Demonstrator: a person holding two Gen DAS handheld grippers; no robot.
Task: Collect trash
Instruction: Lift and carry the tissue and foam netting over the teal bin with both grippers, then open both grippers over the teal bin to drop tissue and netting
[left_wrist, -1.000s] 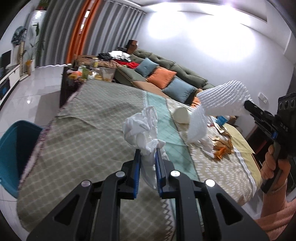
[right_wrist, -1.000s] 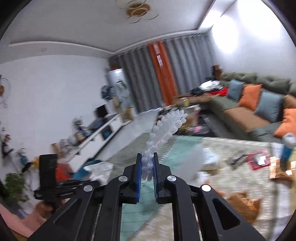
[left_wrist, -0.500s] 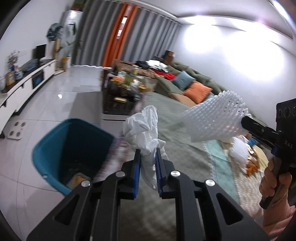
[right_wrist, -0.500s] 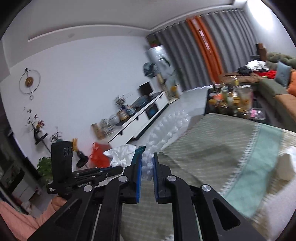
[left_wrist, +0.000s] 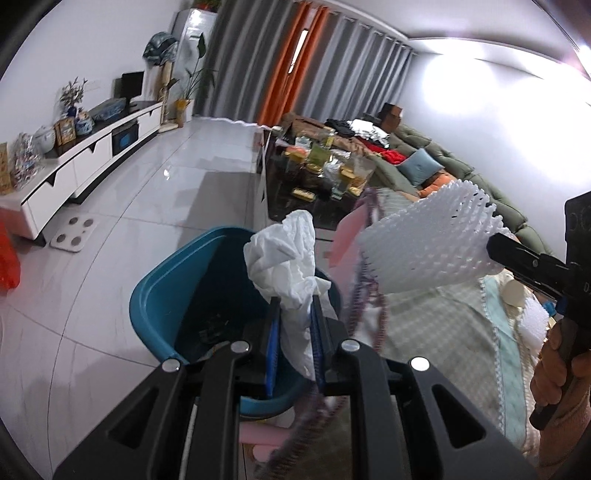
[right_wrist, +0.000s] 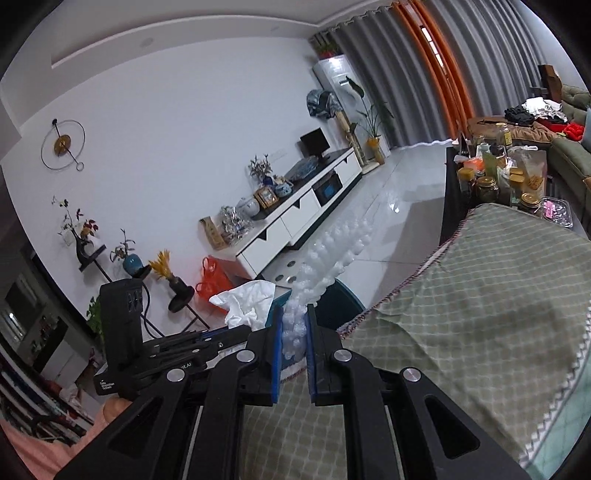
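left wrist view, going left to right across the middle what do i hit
orange bag → white floor scale → blue bin → crumpled white tissue in the left gripper → white foam net → right gripper

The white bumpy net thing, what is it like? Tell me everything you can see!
The white foam net looks like soft, squashy packing mesh, covered in little bumps and holes. It fans out wide at its free end and is squeezed narrow where the right gripper pinches it shut between its blue pads. It hangs in the air, touching nothing else, near the edge of the checked tablecloth, close to the blue bin.
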